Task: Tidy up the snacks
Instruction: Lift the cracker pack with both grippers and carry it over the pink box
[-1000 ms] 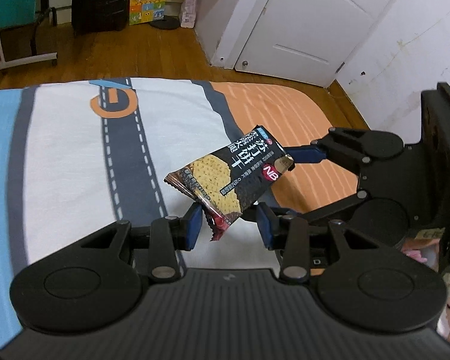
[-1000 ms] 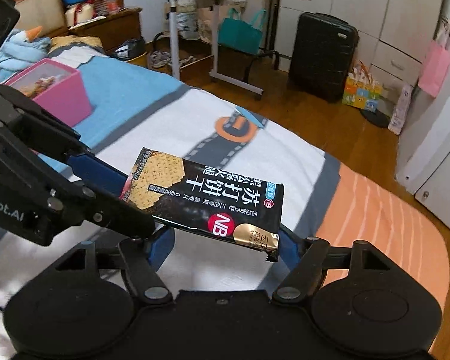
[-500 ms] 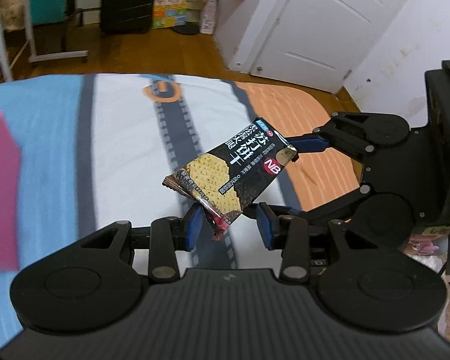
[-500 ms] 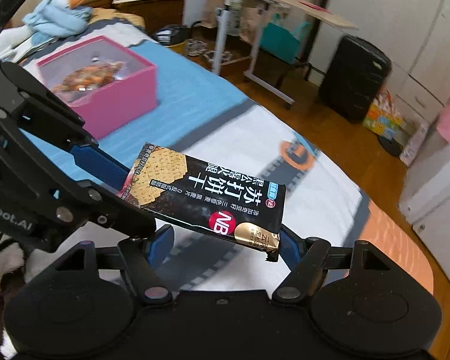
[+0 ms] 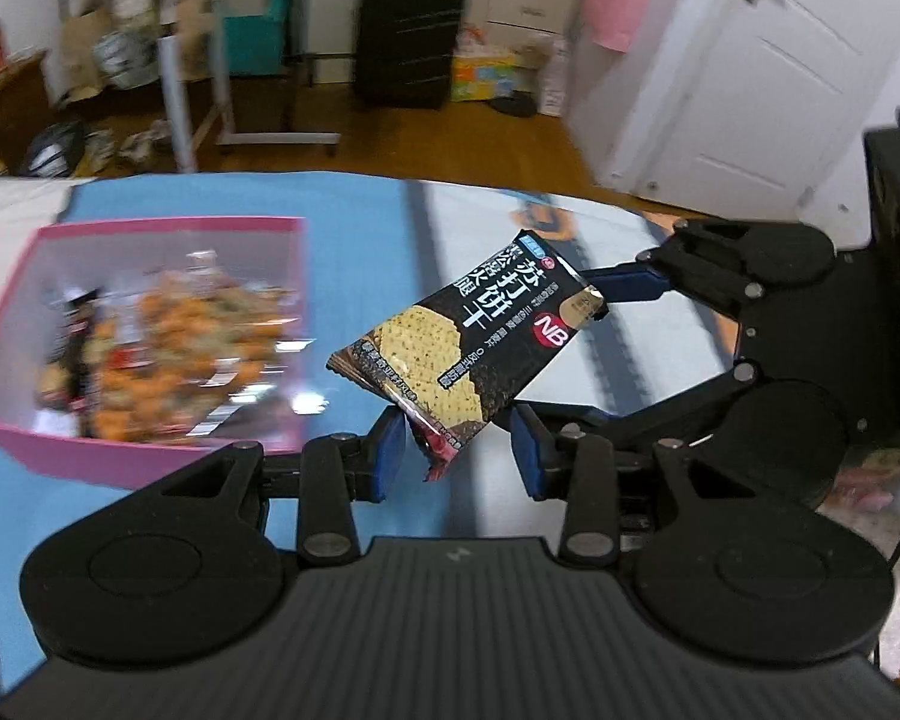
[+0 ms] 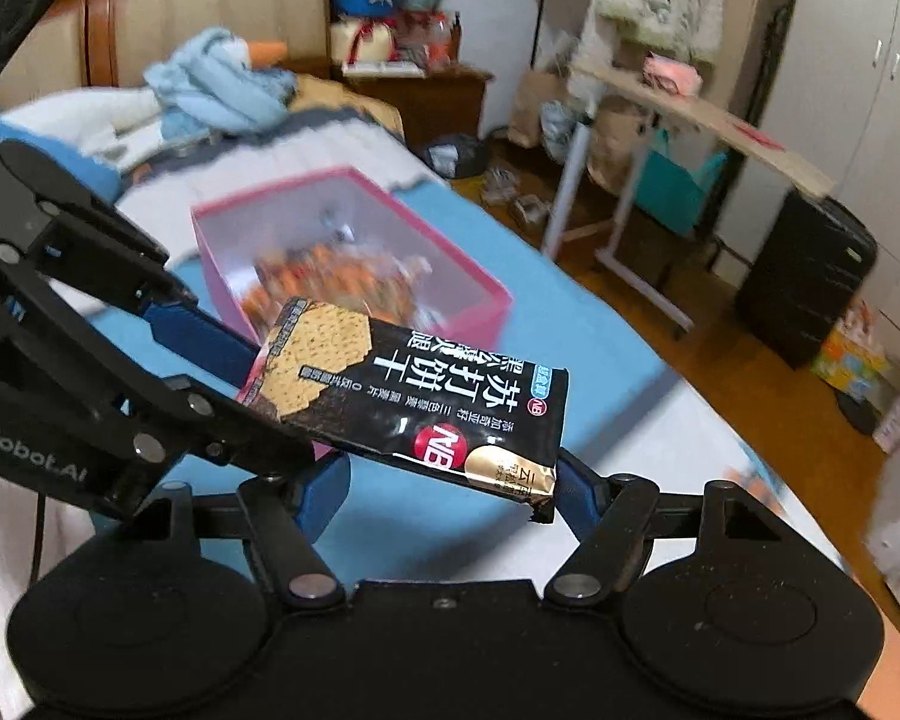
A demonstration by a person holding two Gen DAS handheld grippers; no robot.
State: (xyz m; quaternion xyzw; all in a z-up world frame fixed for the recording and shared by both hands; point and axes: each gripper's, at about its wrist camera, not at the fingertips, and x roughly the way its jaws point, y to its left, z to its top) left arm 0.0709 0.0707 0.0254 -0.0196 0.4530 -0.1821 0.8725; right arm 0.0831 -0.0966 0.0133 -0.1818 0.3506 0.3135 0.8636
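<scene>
Two close wrist views, sharing packet [image 5: 480,342], box [image 6: 354,258]

Lighting: even, soft indoor light, moderately bright; shadows faint. Sharpness: cracker packet [image 5: 480,348] crisp in both views; pink box [image 5: 144,336] beside it and the room behind it smeared by motion blur. Glare: small white glints on the box contents. Distortion: strong fisheye bending away from the packet.

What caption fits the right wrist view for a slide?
Two grippers carry a black cracker packet above the bed, near the pink box.
</scene>
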